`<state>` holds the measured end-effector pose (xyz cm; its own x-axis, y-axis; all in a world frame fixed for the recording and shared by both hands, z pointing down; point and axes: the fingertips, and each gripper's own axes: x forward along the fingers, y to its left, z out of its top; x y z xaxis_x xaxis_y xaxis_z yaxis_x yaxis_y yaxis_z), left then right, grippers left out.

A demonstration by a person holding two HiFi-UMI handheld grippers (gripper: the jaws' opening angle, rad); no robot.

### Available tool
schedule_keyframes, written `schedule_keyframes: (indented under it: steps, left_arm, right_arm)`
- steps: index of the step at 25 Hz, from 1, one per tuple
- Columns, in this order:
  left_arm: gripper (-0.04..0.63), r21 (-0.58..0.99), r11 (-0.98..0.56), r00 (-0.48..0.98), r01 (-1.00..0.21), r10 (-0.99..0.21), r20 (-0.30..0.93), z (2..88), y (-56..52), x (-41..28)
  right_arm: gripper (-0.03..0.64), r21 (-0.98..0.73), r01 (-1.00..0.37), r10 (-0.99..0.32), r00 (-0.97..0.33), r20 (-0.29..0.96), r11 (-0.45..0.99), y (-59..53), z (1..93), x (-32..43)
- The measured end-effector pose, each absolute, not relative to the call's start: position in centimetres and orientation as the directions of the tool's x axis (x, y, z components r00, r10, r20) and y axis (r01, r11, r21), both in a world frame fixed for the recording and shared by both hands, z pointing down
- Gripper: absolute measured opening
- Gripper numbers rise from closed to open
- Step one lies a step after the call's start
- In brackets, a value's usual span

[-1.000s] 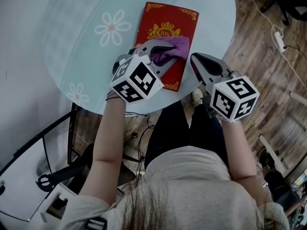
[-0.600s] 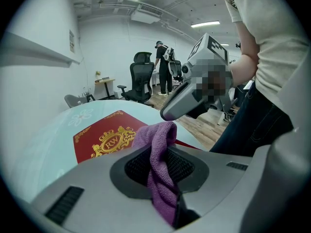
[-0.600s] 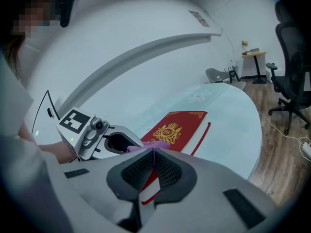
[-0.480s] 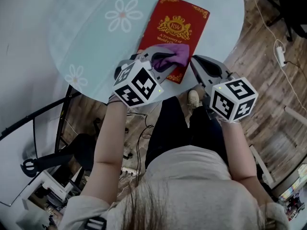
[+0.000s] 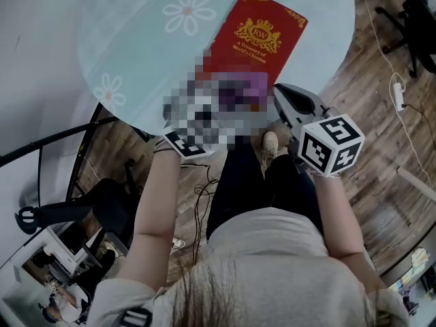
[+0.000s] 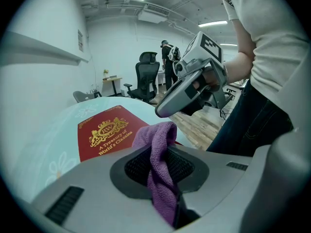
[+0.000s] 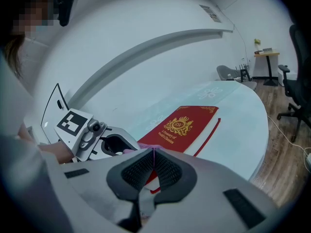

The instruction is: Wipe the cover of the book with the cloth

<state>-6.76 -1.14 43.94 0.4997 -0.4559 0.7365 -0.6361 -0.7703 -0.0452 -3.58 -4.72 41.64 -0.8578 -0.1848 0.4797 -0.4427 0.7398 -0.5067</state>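
A red book with a gold crest lies flat on the round pale-blue table. In the left gripper view my left gripper is shut on a purple cloth, which hangs over the book's near end. A mosaic patch hides most of that gripper in the head view; only some purple cloth shows there. My right gripper hovers shut, with nothing in it, just off the book's near right corner. Its own view looks along the closed jaws at the book and the left gripper.
The table edge runs close under both grippers, with the person's legs and wooden floor below. Black office chairs and a standing person are far behind. A cable and power strip lie on the floor at right.
The left gripper has dragged the cloth down the cover, from the middle toward the book's near end. The right gripper has kept its place beside it.
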Motion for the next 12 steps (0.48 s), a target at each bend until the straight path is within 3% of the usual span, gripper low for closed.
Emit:
schedule_keyframes:
  steps: [12]
  left_arm:
    - [0.081,-0.054,-0.739,0.475,-0.672,-0.487,0.733,43.8,1.0,-6.0]
  right_arm:
    - [0.023,-0.491,-0.400,-0.135,-0.862,0.488,0.774,-3.0,41.4,-3.1]
